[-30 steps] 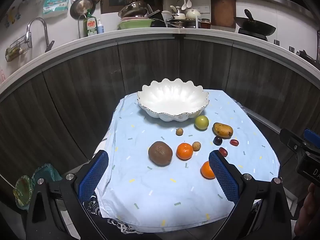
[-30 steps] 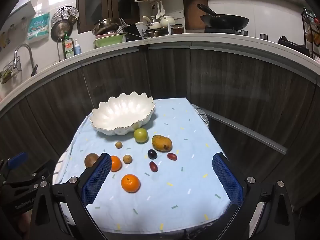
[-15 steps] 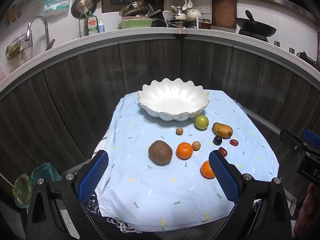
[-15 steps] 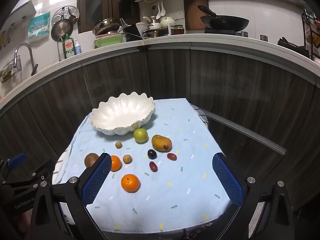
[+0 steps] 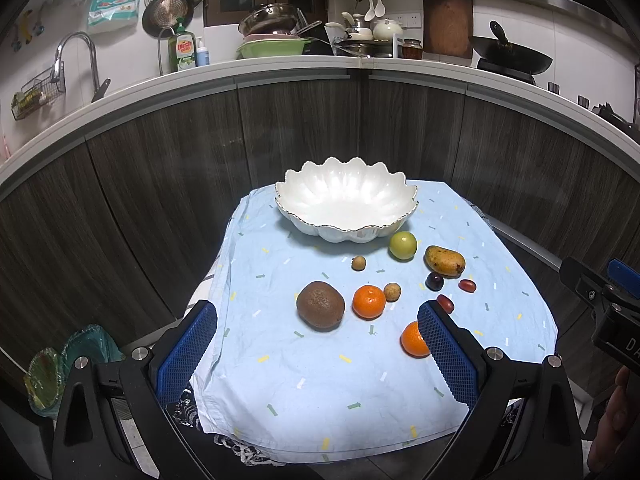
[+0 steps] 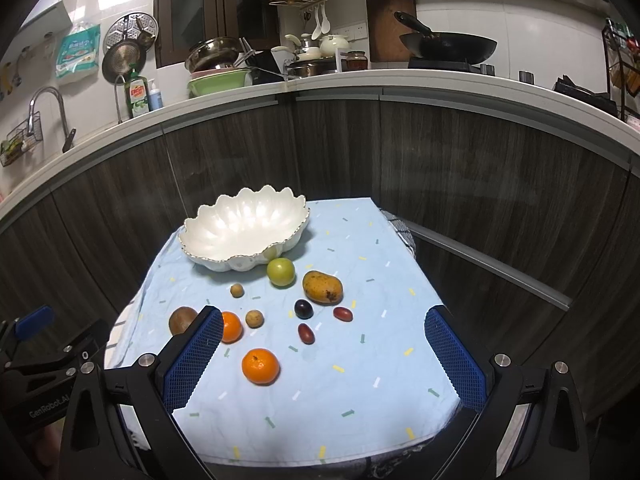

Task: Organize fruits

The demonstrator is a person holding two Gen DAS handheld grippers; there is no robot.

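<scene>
A white scalloped bowl stands empty at the far end of a small table under a light blue cloth. In front of it lie a green round fruit, a mango, a brown kiwi-like fruit, two oranges, small tan fruits, a dark plum and red dates. My left gripper hangs open over the table's near edge, holding nothing. My right gripper is open too, above the near right part of the cloth.
Dark wood cabinet fronts curve behind the table, under a counter with a sink tap, dishes and a wok. A green glass dish sits low on the left. The other gripper's body shows at the right edge.
</scene>
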